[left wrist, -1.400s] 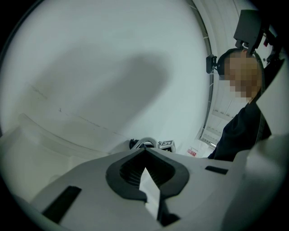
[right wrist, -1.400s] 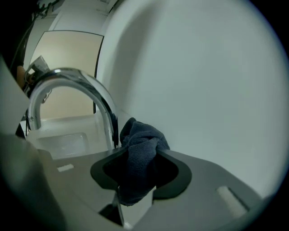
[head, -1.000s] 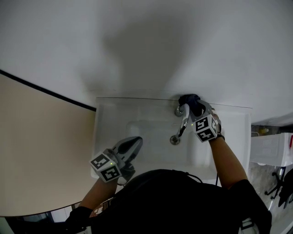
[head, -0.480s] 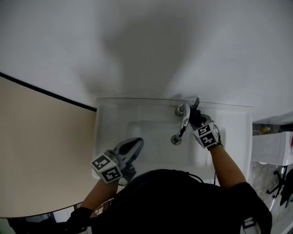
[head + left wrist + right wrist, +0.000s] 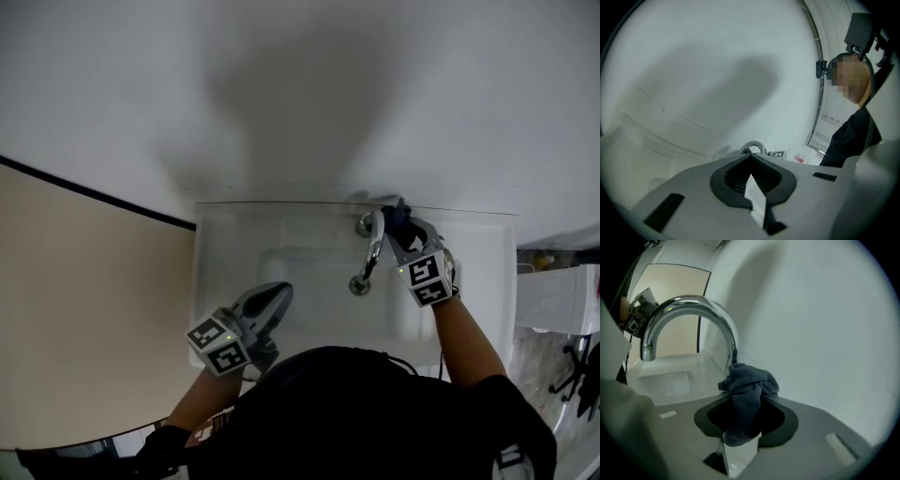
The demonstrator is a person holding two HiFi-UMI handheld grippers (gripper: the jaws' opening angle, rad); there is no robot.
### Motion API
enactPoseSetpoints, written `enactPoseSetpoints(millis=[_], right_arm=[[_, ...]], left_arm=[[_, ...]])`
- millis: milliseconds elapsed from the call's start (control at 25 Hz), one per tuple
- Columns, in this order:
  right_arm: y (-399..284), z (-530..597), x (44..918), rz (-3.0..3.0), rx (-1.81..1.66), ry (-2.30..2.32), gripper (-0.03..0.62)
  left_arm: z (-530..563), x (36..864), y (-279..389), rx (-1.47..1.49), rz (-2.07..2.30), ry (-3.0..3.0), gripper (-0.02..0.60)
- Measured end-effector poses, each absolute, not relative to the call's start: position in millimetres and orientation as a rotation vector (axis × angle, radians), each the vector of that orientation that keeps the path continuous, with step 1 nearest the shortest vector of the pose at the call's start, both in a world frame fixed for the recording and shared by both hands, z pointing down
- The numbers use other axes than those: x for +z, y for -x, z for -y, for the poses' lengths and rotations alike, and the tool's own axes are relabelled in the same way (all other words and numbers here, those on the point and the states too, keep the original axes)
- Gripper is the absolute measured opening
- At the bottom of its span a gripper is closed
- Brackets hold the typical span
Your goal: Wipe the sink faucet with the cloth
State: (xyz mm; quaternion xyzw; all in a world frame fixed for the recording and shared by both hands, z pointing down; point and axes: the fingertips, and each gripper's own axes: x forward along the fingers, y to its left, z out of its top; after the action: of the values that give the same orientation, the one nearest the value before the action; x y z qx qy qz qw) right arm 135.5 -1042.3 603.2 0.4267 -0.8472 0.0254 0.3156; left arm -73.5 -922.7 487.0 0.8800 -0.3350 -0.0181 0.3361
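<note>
Clamps cloth (image 5: 747, 394) in right gripper's (image 5: 741, 446) jaws, just beside base of faucet (image 5: 693, 305) at back edge of sink (image 5: 216, 281), close to wall (image 5: 281, 94). Holds left gripper's (image 5: 757, 201) jaws together, empty, over sink's front left corner, well apart.

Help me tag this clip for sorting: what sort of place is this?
Probably a bathroom or washroom: a white rectangular sink with a curved chrome faucet set against a plain white wall. The right tool holds a dark cloth by the faucet's base.
</note>
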Motion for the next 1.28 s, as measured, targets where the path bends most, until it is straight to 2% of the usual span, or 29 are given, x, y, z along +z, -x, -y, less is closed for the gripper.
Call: enactPoseSetpoints(millis=[320,880,1280], right_arm=[[-135,1073,616,1.966,-0.090,-1.054,0.130],[-195,983,723,1.825,0.362,-0.940,0.127],[-158,1053,612,2.076,0.127,-1.168,0.127]], left_arm=[[919,487,78,-0.049,0.890,-2.289,0.000],[919,490,78,-0.054,0.884,-2.282,0.000],[918,488,75,-0.056,0.877,-2.285,0.000]])
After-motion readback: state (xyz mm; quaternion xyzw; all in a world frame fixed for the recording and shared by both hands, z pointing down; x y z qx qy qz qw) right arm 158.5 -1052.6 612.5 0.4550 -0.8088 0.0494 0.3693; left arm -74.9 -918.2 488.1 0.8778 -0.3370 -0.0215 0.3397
